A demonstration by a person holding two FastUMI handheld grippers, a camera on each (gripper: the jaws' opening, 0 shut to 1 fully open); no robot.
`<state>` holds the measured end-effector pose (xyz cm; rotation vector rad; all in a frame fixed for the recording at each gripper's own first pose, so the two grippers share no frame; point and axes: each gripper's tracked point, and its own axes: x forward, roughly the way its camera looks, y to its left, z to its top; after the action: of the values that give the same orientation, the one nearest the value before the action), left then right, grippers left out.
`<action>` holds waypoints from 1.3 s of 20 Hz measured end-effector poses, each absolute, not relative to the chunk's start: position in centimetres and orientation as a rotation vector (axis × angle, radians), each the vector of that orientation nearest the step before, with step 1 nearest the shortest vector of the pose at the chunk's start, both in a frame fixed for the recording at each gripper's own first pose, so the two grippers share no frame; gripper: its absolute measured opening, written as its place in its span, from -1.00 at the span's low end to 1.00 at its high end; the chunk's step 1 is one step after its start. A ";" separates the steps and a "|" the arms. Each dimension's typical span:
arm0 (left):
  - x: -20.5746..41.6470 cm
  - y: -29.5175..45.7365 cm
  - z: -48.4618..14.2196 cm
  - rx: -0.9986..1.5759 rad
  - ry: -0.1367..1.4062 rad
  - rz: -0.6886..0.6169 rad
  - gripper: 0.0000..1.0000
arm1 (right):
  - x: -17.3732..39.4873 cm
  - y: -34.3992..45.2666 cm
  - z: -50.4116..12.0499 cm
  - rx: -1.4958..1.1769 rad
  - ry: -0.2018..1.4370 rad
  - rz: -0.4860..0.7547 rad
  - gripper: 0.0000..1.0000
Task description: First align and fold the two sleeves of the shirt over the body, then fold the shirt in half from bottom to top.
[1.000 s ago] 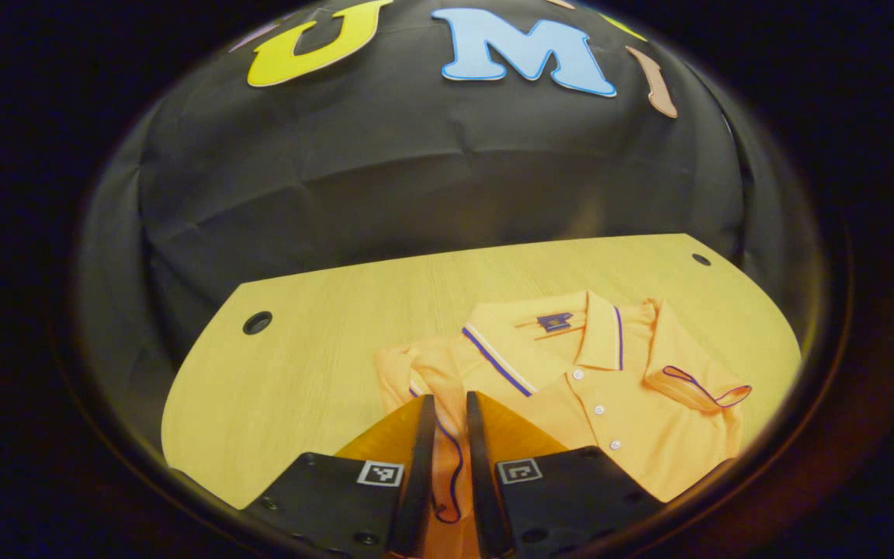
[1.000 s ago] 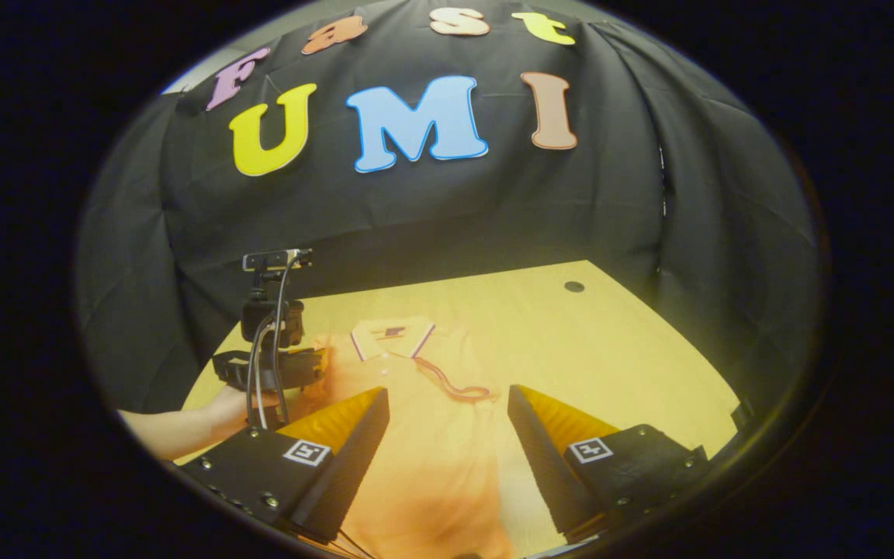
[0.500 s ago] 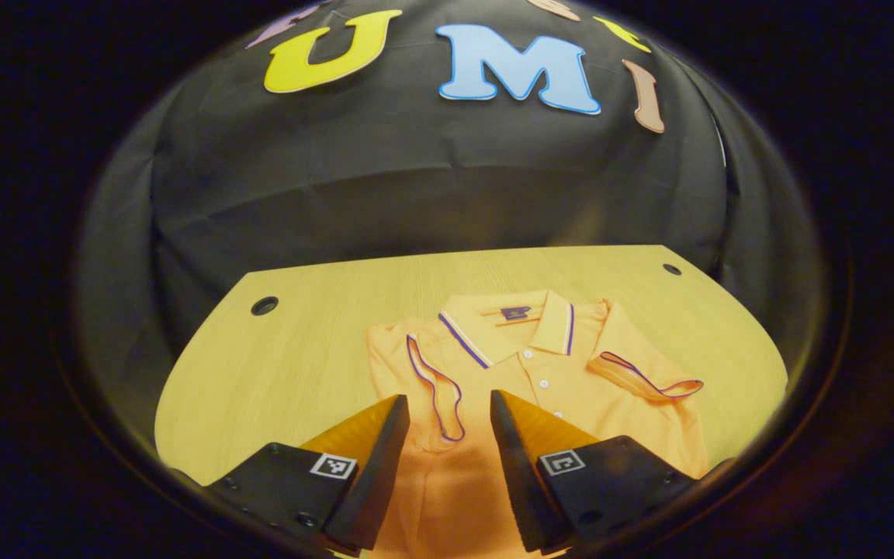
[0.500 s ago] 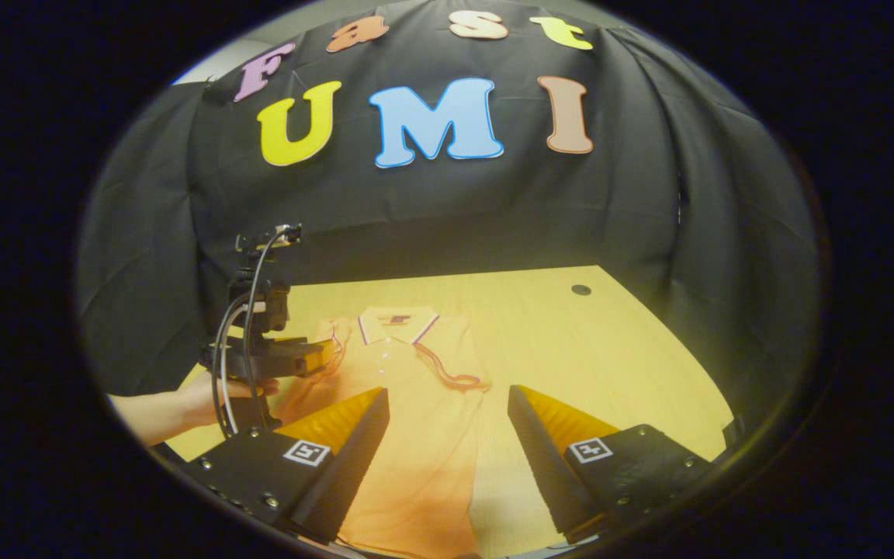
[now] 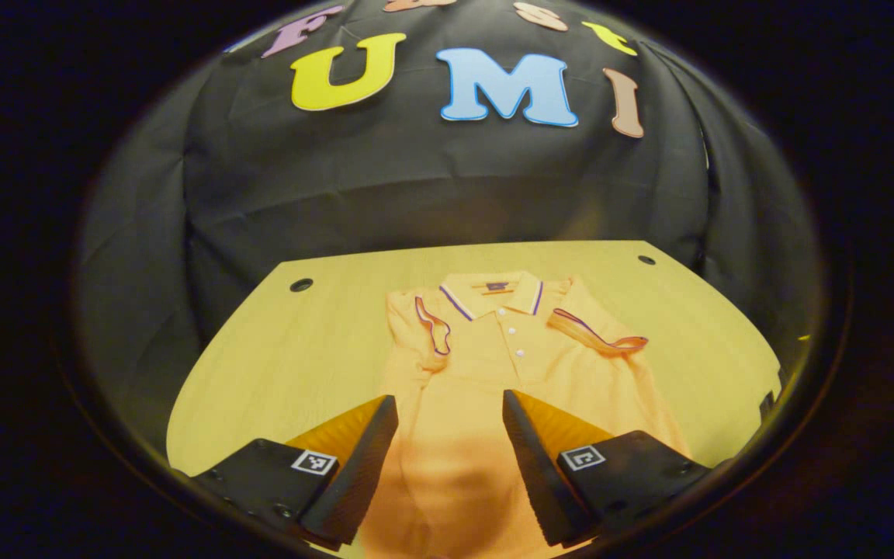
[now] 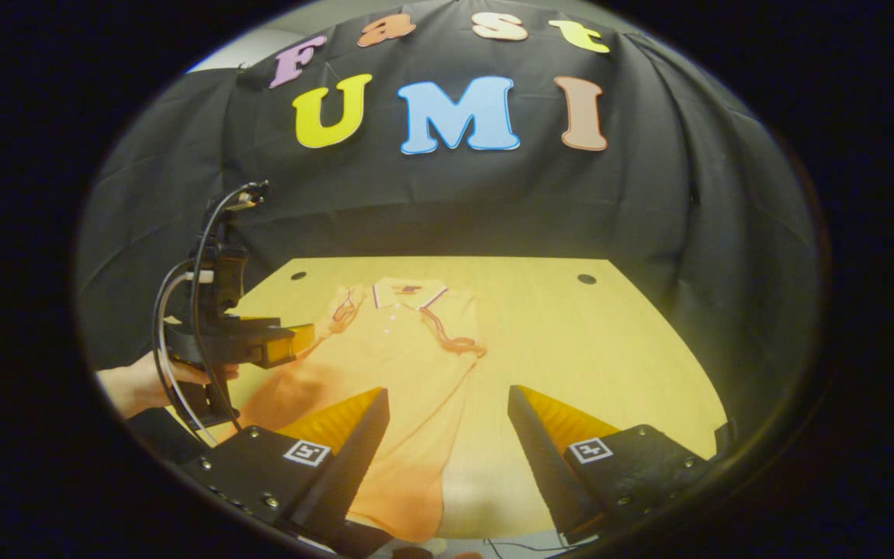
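An orange polo shirt lies face up on the wooden table, collar toward the booth wall. Its two short sleeves, the left sleeve and the right sleeve, are folded in over the chest. My left gripper hovers open above the shirt's middle, nothing between its fingers. My right gripper is open over the shirt's lower right edge, holding nothing. In the right gripper view the left gripper appears at the left, held by a hand above the shirt's left side.
The table has small round holes near its back corners. The black booth wall stands right behind the table. Bare wood lies left of the shirt and right of it. A cable loops from the left gripper.
My left gripper let go of the left sleeve, opened wider and drew back from the collar toward the shirt's middle. The sleeve now rests on the chest. My right gripper stayed open and pulled back slightly.
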<state>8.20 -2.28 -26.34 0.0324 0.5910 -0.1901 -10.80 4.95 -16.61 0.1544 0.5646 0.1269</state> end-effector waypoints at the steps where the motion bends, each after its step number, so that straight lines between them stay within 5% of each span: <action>1: 6.9 -2.1 -26.1 0.033 0.589 -0.190 0.82 | -11.5 5.1 -17.1 0.153 0.572 0.133 0.92; 4: 3.1 -1.8 -25.9 0.018 0.593 -0.188 0.93 | -13.1 5.6 -18.3 0.150 0.594 0.149 0.92; 26: -15.2 6.4 -33.4 0.002 0.783 -0.277 0.88 | -20.6 9.9 -27.8 0.161 0.859 0.114 0.92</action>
<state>-15.23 6.39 -33.39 0.0024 0.7826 -0.2767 -20.64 9.95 -27.80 0.1614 0.8590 0.1145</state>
